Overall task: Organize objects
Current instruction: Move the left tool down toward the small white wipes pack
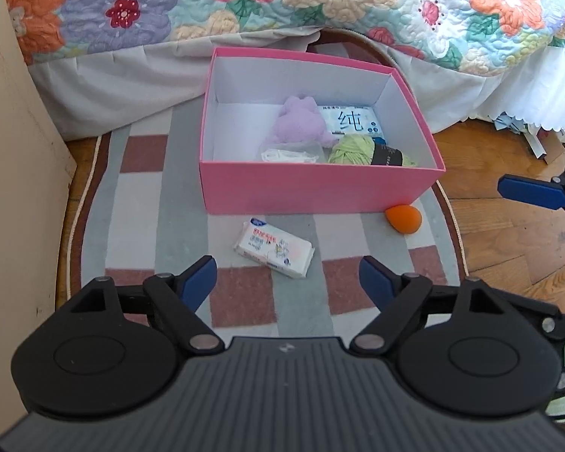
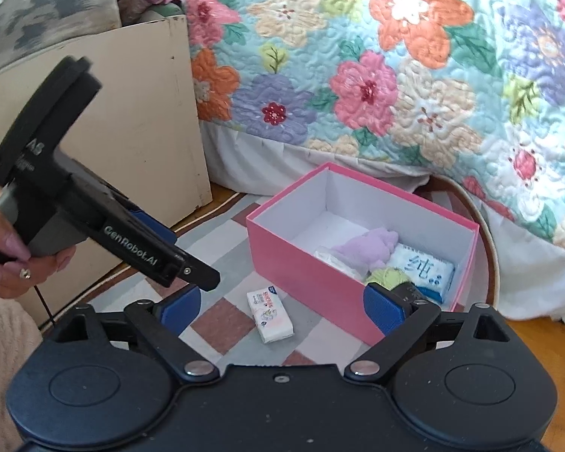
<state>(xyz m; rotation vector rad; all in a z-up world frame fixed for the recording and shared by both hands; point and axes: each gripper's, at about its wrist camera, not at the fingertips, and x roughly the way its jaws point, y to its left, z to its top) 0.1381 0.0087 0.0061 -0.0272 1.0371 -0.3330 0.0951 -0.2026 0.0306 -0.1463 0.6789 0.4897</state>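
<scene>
A pink box (image 1: pixel 320 184) is set on a checked rug (image 1: pixel 139 203) beside the bed. A white tissue pack (image 1: pixel 274 247) lies just near of it, with an orange sponge (image 1: pixel 403 217) to its right. Both the left gripper (image 1: pixel 288 282) and the right gripper (image 2: pixel 282 307) are held with jaws spread (nothing between them).

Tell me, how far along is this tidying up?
Well along, it seems. The pink box already holds a purple plush toy, a blue-and-white packet, green yarn and a clear bag. Nothing is in hand: the left gripper and right gripper are both open and empty. Left on the rug: a tissue pack and an orange sponge.
</scene>
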